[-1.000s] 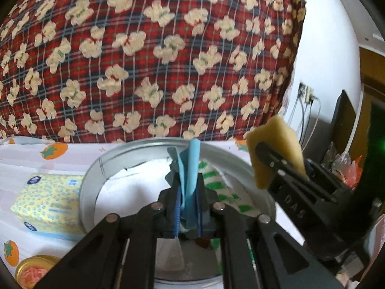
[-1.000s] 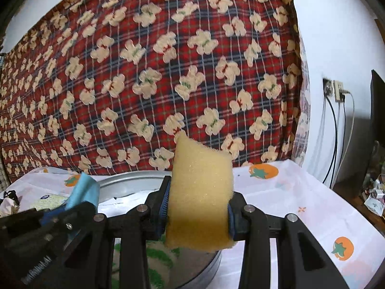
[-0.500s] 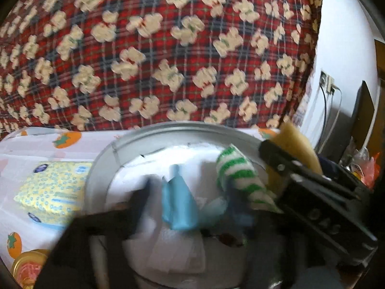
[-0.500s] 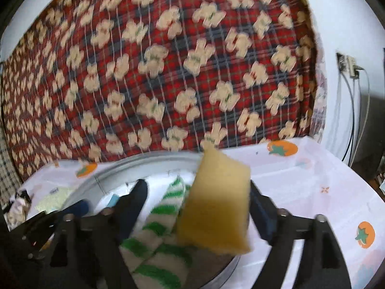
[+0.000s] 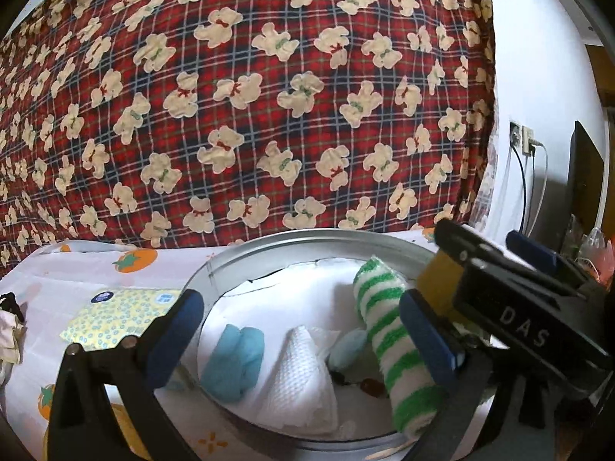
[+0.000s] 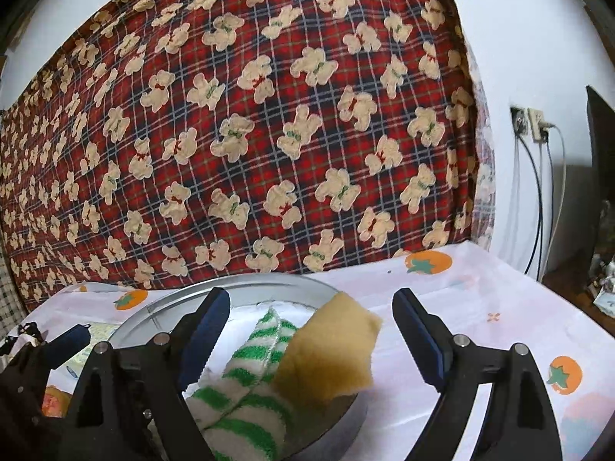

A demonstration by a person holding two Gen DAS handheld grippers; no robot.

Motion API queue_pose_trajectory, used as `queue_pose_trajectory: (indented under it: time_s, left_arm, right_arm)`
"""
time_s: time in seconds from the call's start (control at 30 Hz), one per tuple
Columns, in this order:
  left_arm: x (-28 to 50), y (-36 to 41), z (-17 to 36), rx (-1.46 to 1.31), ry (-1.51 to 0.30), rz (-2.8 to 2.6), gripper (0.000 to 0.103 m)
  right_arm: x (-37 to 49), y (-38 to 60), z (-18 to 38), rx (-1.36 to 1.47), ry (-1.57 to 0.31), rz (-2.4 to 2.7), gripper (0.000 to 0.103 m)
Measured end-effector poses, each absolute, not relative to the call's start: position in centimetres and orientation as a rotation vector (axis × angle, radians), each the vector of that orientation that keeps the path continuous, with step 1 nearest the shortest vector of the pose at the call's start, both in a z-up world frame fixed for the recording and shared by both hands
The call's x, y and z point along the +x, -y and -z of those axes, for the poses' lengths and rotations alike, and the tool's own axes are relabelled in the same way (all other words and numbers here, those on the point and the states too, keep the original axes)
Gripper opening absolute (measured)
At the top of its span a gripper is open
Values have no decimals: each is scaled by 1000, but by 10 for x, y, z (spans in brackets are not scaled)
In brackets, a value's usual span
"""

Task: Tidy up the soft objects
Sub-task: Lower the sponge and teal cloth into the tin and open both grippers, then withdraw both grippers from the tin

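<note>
Both tongs hang over the round metal tin [image 5: 215, 269] with nothing in them. Left gripper [image 5: 303, 336] has its jaws spread wide, having just sprung open, and the blue cloth [image 5: 234, 361] lies loose on the tin floor between them, touching neither pad. Right gripper [image 6: 309, 332] has just been opening too, and the yellow sponge [image 6: 326, 353] sits free between its jaws, leaning on the tin's right rim against the green striped towel [image 6: 246, 384].

Pretty crowded in there: a folded white cloth [image 5: 300, 376] lies mid-tin beside the blue one, with the towel running along the right side. From the left camera, the right gripper blocks most of the sponge.

Left of the tin a yellow dotted packet [image 5: 119, 319] lies flat on the desk [image 6: 480, 326]. Right side of the desk is open tablecloth up to its edge, and a bear-print blanket [image 6: 269, 134] walls off the back edge.
</note>
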State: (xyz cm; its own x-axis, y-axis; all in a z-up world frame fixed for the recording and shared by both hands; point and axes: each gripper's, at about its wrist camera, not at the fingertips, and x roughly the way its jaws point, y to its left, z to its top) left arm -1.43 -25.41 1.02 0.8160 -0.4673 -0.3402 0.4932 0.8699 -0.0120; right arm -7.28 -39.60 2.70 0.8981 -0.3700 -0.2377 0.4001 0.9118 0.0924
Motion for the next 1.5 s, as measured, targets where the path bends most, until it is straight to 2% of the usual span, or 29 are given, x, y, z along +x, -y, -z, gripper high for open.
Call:
queue_pose_trajectory:
  time_s: [0.5, 0.73, 1.5]
  left_arm:
    - [-33, 238, -10, 90, -321, 501, 103]
    - [-46, 219, -13, 62, -267, 493, 103]
    - [-69, 153, -21, 5, -168, 444, 103]
  right_arm:
    - [-89, 382, -31, 88, -133, 488, 88]
    - [-98, 373, -32, 130, -95, 478, 88]
    - [-133, 320, -39, 24, 47, 492, 88]
